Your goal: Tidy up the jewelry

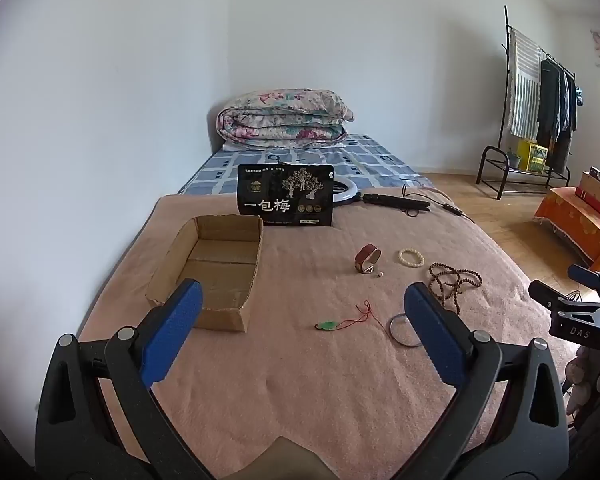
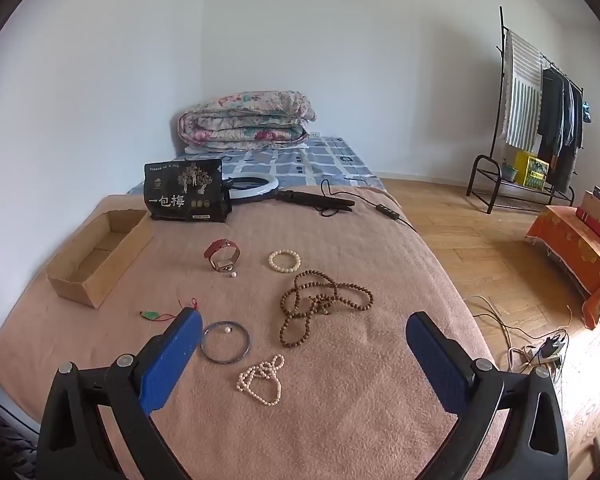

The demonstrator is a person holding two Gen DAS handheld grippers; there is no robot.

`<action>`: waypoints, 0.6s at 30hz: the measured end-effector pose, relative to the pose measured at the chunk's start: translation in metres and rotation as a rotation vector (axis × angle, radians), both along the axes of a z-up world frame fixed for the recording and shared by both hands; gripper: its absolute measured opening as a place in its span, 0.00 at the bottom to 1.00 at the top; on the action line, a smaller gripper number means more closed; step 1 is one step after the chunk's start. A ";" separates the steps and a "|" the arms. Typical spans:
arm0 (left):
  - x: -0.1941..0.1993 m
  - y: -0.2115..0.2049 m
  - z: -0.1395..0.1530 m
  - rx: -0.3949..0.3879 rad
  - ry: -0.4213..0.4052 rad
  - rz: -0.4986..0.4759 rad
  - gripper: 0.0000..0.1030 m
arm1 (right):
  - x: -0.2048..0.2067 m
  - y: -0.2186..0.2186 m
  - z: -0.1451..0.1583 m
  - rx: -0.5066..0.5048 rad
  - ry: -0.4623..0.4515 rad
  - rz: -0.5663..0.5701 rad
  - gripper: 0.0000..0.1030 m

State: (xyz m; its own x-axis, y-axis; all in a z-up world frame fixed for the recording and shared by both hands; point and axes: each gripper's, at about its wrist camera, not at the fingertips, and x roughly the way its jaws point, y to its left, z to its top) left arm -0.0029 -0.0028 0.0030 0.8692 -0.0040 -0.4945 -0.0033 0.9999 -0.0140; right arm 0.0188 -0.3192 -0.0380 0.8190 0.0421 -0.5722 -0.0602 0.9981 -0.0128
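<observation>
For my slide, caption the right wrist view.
Open right gripper above jewelry on a pink blanket, cardboard box empty.

**Jewelry scattered beside an empty box**

You have an open, shallow cardboard box (image 2: pixel 96 258) lying empty at the left. To its right lie a red-strapped watch (image 2: pixel 221 255), on its side with a loose pearl just beside it, a cream bead bracelet (image 2: pixel 284 261), a tangled brown bead strand (image 2: pixel 320 304), a thin dark bangle (image 2: pixel 225 342) ringing a second pearl, a heaped pearl necklace (image 2: pixel 262 378), and a green pendant on red cord (image 2: pixel 152 315).
</observation>
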 end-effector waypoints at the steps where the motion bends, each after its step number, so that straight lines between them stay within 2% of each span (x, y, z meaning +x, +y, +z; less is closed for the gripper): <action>1: 0.000 0.000 0.000 0.000 0.000 0.000 0.99 | 0.000 0.000 0.000 0.000 0.001 0.000 1.00; 18: 0.000 0.001 0.000 -0.002 -0.001 -0.002 0.99 | 0.000 0.000 -0.002 0.000 0.008 0.002 1.00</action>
State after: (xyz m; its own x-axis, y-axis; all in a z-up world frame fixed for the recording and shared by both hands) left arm -0.0025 -0.0015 0.0027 0.8697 -0.0066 -0.4935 -0.0015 0.9999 -0.0161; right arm 0.0189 -0.3188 -0.0398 0.8146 0.0439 -0.5784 -0.0623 0.9980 -0.0119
